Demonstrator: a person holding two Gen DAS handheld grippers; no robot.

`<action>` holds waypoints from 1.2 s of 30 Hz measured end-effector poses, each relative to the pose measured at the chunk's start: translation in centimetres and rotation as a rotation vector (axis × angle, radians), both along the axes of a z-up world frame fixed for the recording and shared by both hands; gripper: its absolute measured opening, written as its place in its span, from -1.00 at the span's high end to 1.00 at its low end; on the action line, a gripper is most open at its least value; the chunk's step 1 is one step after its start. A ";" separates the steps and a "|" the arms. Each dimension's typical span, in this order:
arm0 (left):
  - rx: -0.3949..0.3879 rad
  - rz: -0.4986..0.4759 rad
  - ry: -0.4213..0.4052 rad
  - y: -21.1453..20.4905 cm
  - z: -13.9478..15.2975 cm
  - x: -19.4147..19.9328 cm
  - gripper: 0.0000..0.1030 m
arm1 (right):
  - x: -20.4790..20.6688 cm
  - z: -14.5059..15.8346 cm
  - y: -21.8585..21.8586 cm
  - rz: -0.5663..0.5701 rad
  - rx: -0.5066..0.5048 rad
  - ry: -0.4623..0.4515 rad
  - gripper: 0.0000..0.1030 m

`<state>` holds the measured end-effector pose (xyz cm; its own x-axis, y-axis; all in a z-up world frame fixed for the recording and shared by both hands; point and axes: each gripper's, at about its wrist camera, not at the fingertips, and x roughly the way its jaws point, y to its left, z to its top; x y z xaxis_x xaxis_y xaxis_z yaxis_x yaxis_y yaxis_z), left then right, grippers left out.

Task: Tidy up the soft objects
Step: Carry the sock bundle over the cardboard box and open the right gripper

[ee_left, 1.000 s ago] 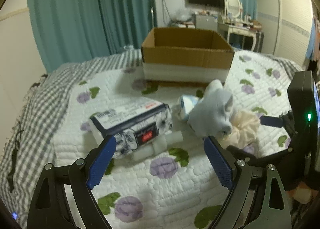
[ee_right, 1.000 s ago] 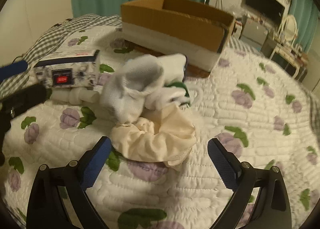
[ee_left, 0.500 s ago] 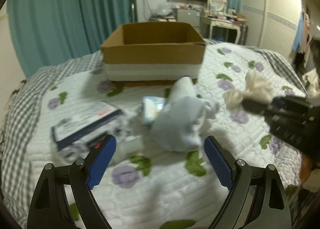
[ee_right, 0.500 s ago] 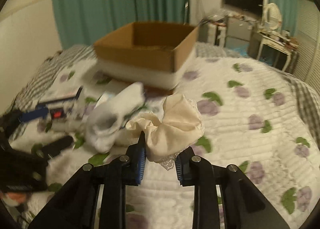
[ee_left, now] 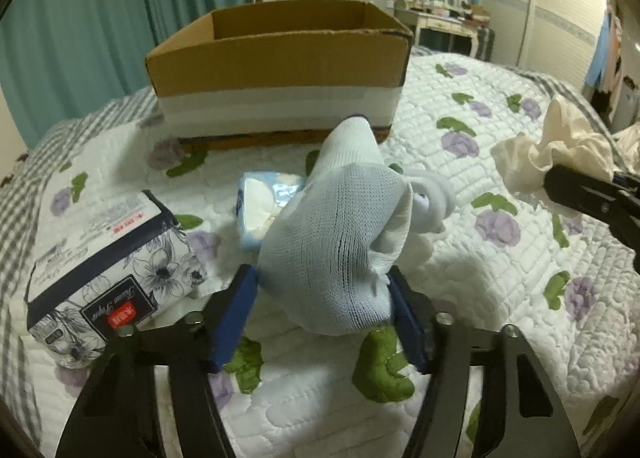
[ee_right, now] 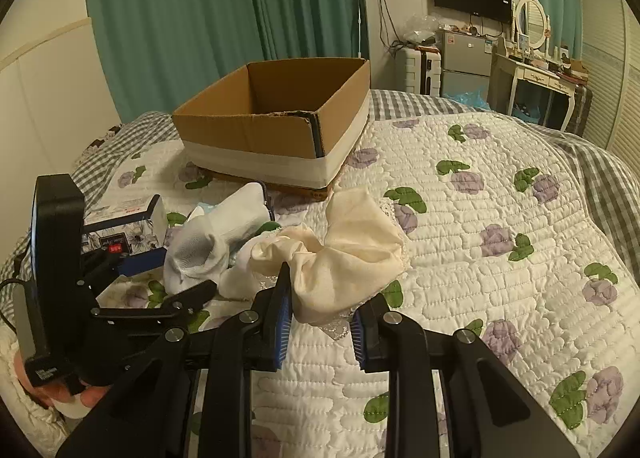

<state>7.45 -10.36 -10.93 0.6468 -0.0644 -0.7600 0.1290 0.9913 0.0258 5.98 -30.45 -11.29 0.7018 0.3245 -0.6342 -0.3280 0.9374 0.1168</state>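
- The pale blue sock (ee_left: 340, 242) lies on the bed quilt (ee_left: 500, 298) with its long axis running near to far – open cuff end near, narrow toe end pointing away toward the cardboard box (ee_left: 280, 70). It is a fine ribbed knit, slack and crumpled, with a folded edge on its right side.
- The left gripper (ee_left: 322, 310) has its blue fingers (ee_left: 234, 318) closed in against the sock's near end, one on each side, both touching the fabric – grasping it.
- Just right of the sock sits a small bunch of white fabric (ee_left: 432, 202), touching it.
- The cream cloth (ee_right: 344, 258) is a soft, gathered piece with a lace trim along its edge, its length running left to right across the right wrist view. The right gripper (ee_right: 320, 326) is clenched on its near edge, and the fabric bulges out beyond the fingers (ee_right: 282, 322).
- In the left wrist view the same cream cloth (ee_left: 552, 154) appears far right, pinched at the tip of the right gripper (ee_left: 584, 198).
- A wrapped tissue pack (ee_left: 268, 202) lies just left of the sock, partly under it; a floral tissue box (ee_left: 112, 274) sits further left, apart from it.
- The cardboard box stands open at the far side of the bed, in front of teal curtains (ee_right: 224, 18).
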 end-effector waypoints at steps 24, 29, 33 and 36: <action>-0.011 -0.021 -0.315 3.8 13.8 -3.8 0.02 | 1.7 12.8 4.2 0.088 -0.024 -0.268 0.53; -0.020 0.009 -0.350 4.2 15.9 0.5 0.02 | 8.4 13.8 6.4 0.112 0.015 -0.241 0.53; 0.013 -0.007 -0.334 3.6 15.9 6.0 0.01 | 13.1 12.9 7.6 0.115 0.002 -0.207 0.53; 0.034 -0.026 -0.324 3.3 15.0 9.3 -0.01 | 16.1 11.7 7.8 0.116 0.006 -0.180 0.53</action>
